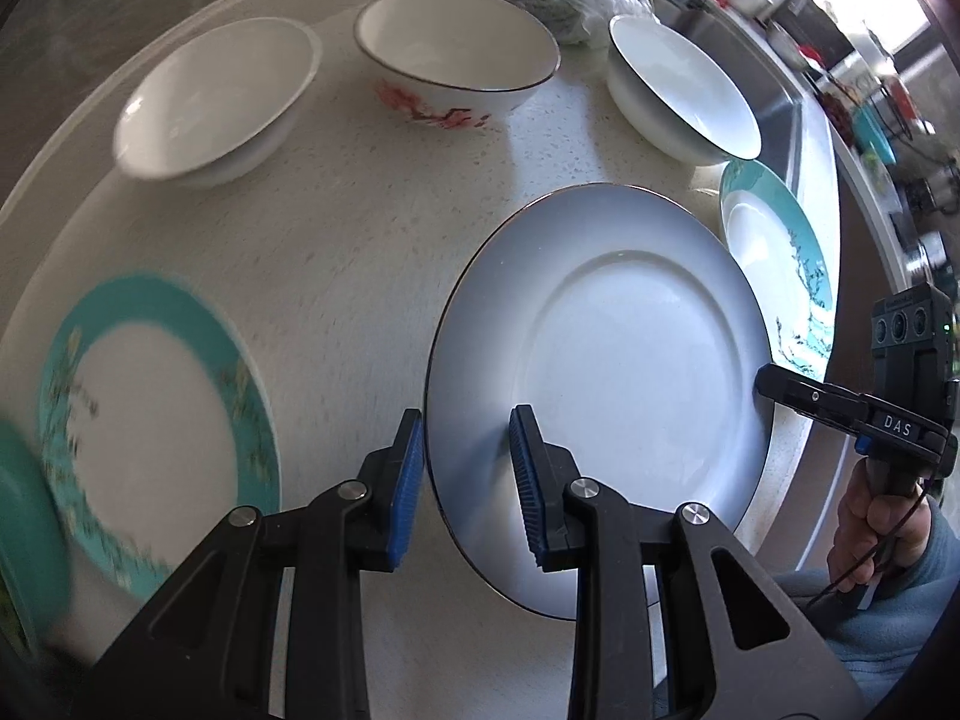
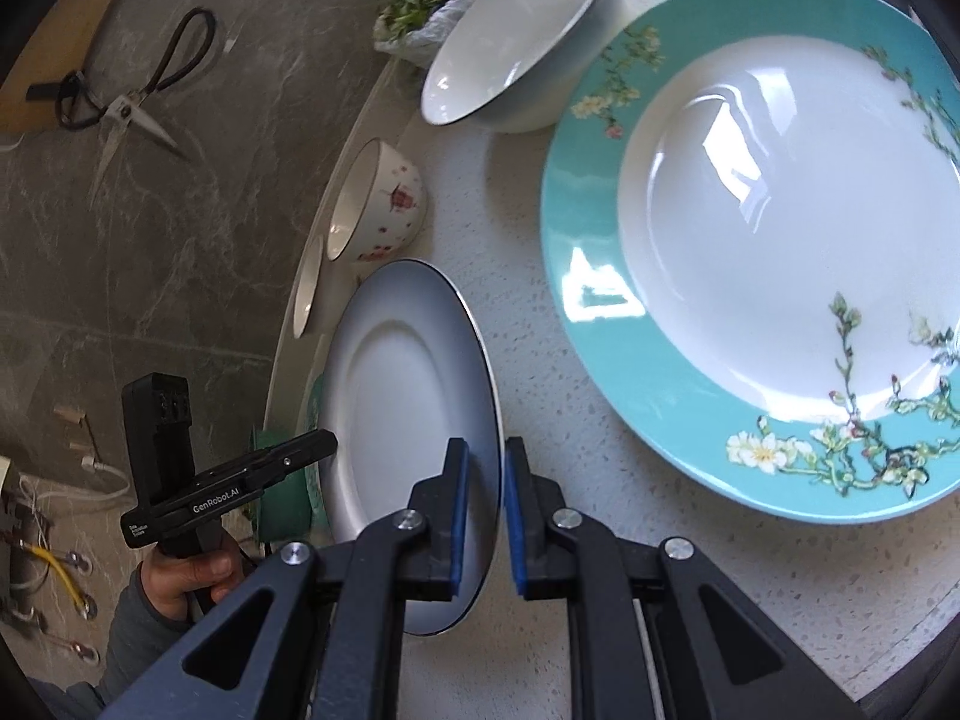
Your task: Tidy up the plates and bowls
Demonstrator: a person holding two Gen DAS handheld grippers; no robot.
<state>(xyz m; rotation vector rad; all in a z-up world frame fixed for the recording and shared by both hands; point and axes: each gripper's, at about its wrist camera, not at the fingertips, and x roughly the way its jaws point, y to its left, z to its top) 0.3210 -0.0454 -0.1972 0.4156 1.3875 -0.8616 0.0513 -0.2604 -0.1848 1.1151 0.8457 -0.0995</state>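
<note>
- The right gripper (image 2: 480,510) is clamping the near rim of the grey-white plate (image 2: 408,414), jaws narrow with the rim pinched between the blue pads.
- The grey-white plate (image 1: 606,372) is sitting on the speckled worktop (image 1: 360,240), toward its near edge.
- The left gripper (image 1: 468,480) is hanging above that plate's left rim; its jaws are standing narrowly apart and gripping nothing.
- A large teal-rimmed plate (image 2: 750,252) is lying just beside the grey-white plate, toward the worktop's right side.
- A second teal-rimmed plate (image 1: 150,414) is lying blurred at the left edge.
- Three bowls are standing along the far edge: a white bowl (image 1: 216,102), a flowered bowl (image 1: 456,54), another white bowl (image 1: 684,90).
</note>
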